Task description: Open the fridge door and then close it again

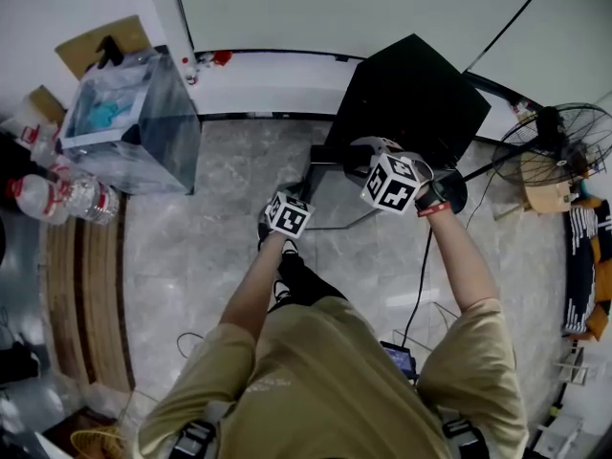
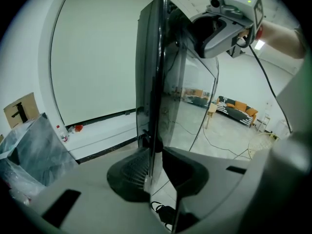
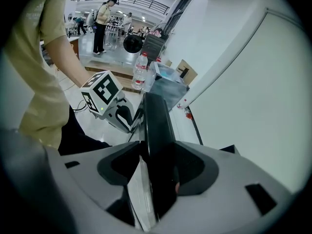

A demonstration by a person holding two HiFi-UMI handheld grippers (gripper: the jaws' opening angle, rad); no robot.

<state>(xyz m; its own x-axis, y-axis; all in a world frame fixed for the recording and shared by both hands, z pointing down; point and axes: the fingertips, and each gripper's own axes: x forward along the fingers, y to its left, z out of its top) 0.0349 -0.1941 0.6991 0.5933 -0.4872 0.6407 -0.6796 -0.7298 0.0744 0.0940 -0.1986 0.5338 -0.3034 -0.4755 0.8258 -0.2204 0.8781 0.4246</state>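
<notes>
We see the black fridge (image 1: 413,92) on the floor (image 1: 239,175) by the white wall (image 1: 287,8). Its glass door (image 2: 152,77) is swung out towards us, with its long axis upright. Our left hand-held gripper (image 2: 155,172) is pinched narrowly on the door's thin upright edge. Our right hand-held gripper (image 3: 157,172) is clamped, jaws wider, on the thicker black frame near the door's top.
</notes>
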